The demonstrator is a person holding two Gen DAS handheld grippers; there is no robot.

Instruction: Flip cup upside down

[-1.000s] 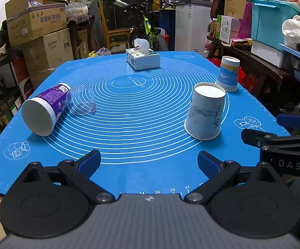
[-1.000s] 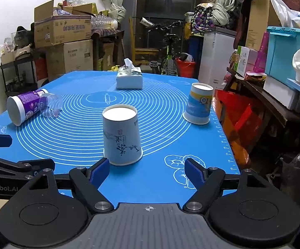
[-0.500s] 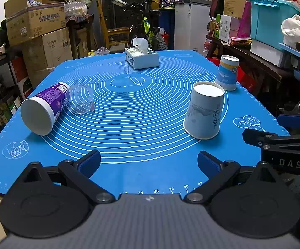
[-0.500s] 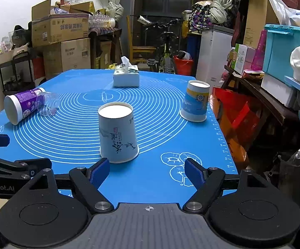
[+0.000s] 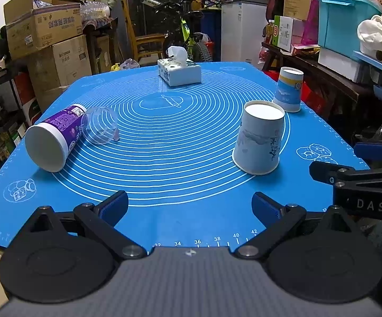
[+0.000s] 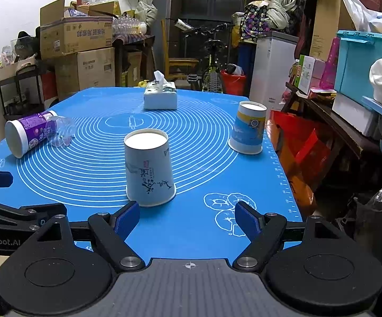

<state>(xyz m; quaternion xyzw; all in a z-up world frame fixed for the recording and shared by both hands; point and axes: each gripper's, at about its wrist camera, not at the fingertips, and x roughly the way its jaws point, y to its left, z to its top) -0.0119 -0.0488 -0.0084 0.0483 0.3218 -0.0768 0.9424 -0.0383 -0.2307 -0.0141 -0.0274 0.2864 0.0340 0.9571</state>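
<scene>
White ink-printed paper cup (image 6: 149, 169) stands inverted (base up) at 11 o'clock of the wide-open, empty right gripper (image 6: 187, 219); left gripper (image 5: 189, 208) likewise wide.

Three paper cups, one clear lid, one tissue box, one mat.

On the one blue mat (image 5: 180, 158): two cups stand mouth-down, a white cup (image 5: 260, 137) and a blue-and-yellow cup (image 5: 289, 89); one purple cup (image 5: 56, 137) lies on its side, so three cups in all. One clear lid (image 5: 99, 129), one tissue box (image 5: 179, 71). Two tools: left tool (image 5: 189, 206), right tool (image 6: 187, 219).
</scene>
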